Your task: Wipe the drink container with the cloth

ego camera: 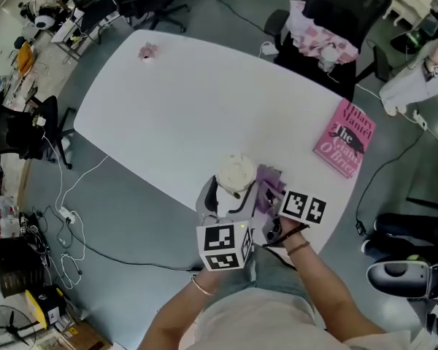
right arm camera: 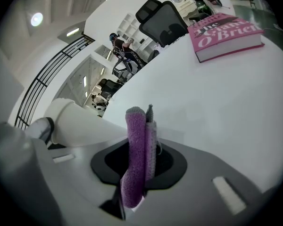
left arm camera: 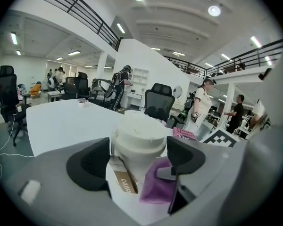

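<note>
Left gripper point(left arm camera: 139, 153) clasps the cup point(ego camera: 236, 172) at the table's point(ego camera: 204, 100) near edge; right gripper point(right arm camera: 140, 163) pinches the cloth point(right arm camera: 133, 140) alongside.

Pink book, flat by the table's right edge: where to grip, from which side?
Pinch the pink book across its thickness at the long edge nearest the table rim, coming in level from off that side. It lies flat, cover up, so a top-down grasp has nothing to close on; it may need sliding out a little first.
</note>
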`<move>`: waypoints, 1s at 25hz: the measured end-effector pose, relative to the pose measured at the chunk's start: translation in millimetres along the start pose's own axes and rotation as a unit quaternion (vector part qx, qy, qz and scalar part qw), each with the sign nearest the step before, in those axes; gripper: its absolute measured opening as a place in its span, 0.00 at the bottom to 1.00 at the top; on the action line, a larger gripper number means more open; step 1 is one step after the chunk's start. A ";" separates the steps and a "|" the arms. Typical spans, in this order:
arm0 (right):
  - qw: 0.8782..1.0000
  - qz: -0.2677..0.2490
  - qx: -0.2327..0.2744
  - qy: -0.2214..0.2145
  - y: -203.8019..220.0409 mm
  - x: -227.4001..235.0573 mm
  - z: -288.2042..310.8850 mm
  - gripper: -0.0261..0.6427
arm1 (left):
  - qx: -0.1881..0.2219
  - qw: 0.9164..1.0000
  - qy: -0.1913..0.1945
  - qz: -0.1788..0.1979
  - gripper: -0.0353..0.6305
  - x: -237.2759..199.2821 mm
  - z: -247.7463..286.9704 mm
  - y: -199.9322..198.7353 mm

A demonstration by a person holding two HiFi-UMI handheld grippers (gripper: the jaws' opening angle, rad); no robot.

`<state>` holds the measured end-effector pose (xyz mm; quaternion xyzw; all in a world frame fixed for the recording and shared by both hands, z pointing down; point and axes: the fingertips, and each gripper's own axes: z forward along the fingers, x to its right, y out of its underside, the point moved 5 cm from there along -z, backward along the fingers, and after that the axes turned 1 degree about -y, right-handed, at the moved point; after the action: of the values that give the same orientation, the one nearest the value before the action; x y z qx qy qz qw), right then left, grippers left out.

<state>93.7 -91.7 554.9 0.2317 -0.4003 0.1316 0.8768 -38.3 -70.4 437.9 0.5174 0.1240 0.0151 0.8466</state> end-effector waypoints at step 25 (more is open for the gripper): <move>0.887 -0.291 0.360 0.017 -126.2 -126.1 -219.3 0.14 | 0.119 0.992 -0.006 0.027 0.11 -90.4 -66.2 -121.5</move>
<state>205.4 -93.4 295.2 0.6348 -0.2256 0.0097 0.7389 -153.3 -82.9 319.9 0.6181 0.1057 0.0198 0.7787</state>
